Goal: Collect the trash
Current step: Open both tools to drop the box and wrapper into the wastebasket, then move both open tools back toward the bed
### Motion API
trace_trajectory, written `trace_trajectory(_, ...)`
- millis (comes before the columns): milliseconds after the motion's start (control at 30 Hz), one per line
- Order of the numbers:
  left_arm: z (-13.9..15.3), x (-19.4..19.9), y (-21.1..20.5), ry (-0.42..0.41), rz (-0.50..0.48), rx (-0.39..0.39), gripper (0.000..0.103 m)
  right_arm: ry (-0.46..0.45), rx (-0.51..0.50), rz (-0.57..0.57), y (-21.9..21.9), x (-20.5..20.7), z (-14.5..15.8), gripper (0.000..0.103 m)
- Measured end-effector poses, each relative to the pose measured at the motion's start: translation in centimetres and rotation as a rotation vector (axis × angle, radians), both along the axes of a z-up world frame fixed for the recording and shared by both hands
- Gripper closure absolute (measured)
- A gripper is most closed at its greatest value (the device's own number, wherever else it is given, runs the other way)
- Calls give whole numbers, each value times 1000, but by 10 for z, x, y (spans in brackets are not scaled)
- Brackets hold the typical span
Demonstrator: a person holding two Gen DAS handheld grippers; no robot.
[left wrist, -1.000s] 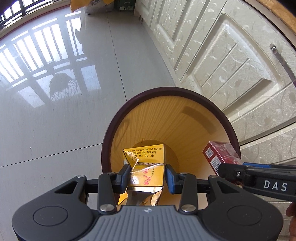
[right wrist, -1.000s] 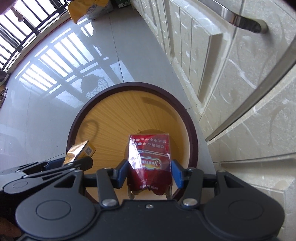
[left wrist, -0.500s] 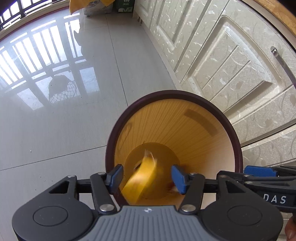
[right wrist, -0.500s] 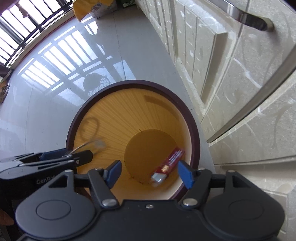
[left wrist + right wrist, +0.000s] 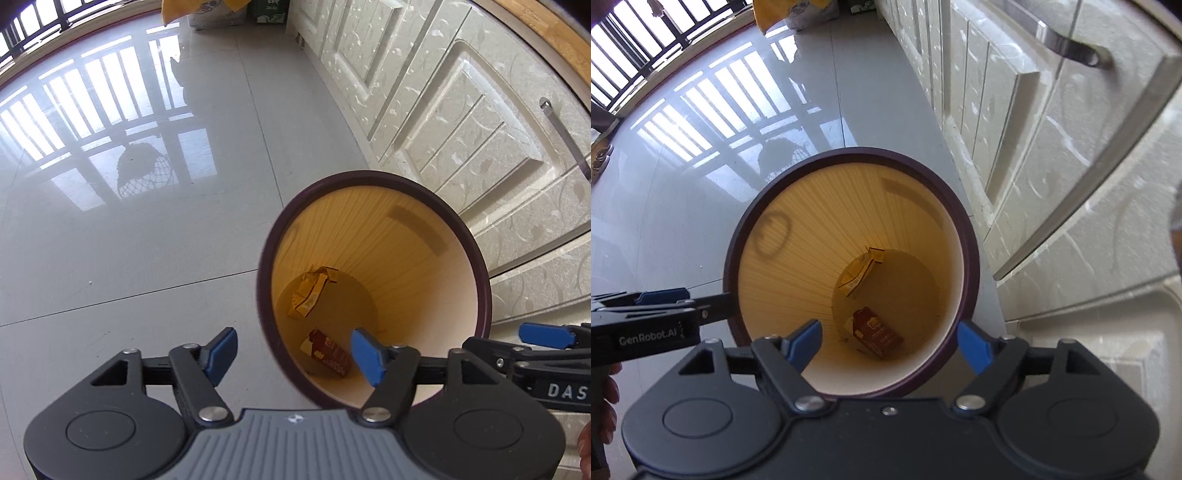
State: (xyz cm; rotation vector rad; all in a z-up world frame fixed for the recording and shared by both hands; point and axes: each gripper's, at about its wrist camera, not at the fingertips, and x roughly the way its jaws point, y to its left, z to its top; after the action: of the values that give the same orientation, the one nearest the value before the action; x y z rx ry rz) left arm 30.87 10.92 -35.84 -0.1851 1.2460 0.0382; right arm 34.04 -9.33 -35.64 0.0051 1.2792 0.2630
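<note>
A round waste bin with a dark brown rim (image 5: 484,295) (image 5: 973,254) and a yellow inside stands on the floor below both grippers. On its bottom lie a crumpled yellow packet (image 5: 310,293) (image 5: 857,273) and a red packet (image 5: 328,354) (image 5: 877,332), apart from each other. My left gripper (image 5: 295,354) hovers over the bin's left rim, its jaws opening with nothing between them. My right gripper (image 5: 890,343) hangs over the bin's mouth, its jaws also opening and empty. Each gripper's blue pads (image 5: 546,335) (image 5: 663,296) show in the other's view.
Cream cabinet doors (image 5: 461,122) (image 5: 1052,155) with metal handles (image 5: 561,133) (image 5: 1067,44) run along the right, close behind the bin. Glossy grey floor tiles (image 5: 129,240) spread to the left. A yellow bag (image 5: 192,9) and boxes sit far off by the window railing.
Both grippers let go: the yellow packet and the red packet dropped from the jaws to the bottom of the bin. Both jaws spread wider and the grippers rose slightly.
</note>
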Motion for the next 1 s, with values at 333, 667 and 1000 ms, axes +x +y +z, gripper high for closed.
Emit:
trace_trajectory(333, 30, -30, 12, -15, 44, 45, 2, -87, -36, -16, 3, -25, 37, 0)
trace_trajectory(667, 61, -54, 15, -33, 44, 85, 0, -139, -66, -25, -2, -49, 70, 0)
trace_trajectory(1000, 96, -79, 18, -82, 39, 96, 0, -199, -95, -20, 1, -77, 104, 0)
